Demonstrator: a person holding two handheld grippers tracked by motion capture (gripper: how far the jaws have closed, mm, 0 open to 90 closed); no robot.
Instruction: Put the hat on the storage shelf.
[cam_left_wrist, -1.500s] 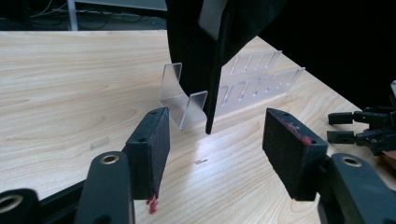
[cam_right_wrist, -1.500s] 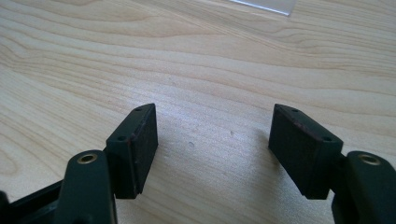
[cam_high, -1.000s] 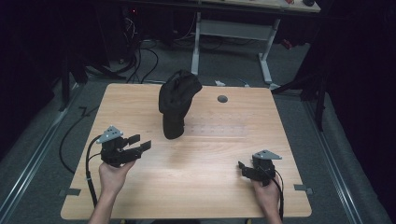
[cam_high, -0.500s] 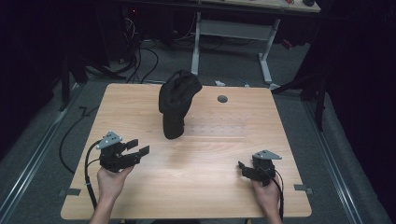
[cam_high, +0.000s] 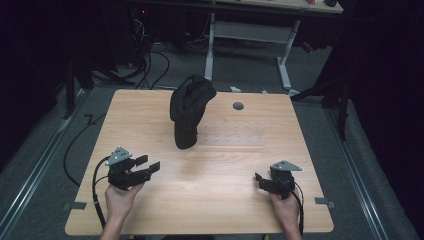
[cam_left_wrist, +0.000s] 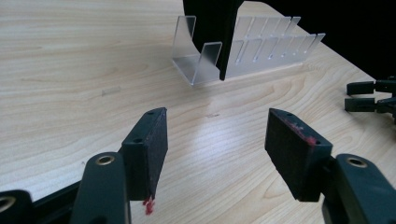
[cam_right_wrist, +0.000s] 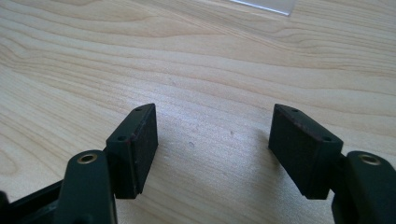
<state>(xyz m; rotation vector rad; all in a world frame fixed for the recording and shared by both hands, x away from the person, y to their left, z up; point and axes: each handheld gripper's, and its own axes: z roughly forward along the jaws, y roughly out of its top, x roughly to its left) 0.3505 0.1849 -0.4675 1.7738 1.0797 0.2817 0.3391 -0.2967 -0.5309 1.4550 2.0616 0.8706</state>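
- The left hand-held gripper (cam_left_wrist: 217, 151) and the right hand-held gripper (cam_right_wrist: 212, 149) gape wide over bare counter (cam_high: 220, 200), holding nothing.
- Since a second ago the left one has drawn back toward the person; the right has stayed put.
- Ahead of the left one, a black cap (cam_high: 190, 107) stands in a clear slotted rack (cam_left_wrist: 243, 49); a careless reach could likely topple both.

Dark cap (cam_left_wrist: 212, 32) cut off at top edge — clear rack (cam_left_wrist: 243, 51) partly hidden.

Light wood table (cam_high: 215, 200); clear slotted acrylic rack (cam_left_wrist: 243, 51) stands mid-table holding a black object (cam_high: 189, 112) upright; round grommet hole (cam_high: 238, 106) near far edge
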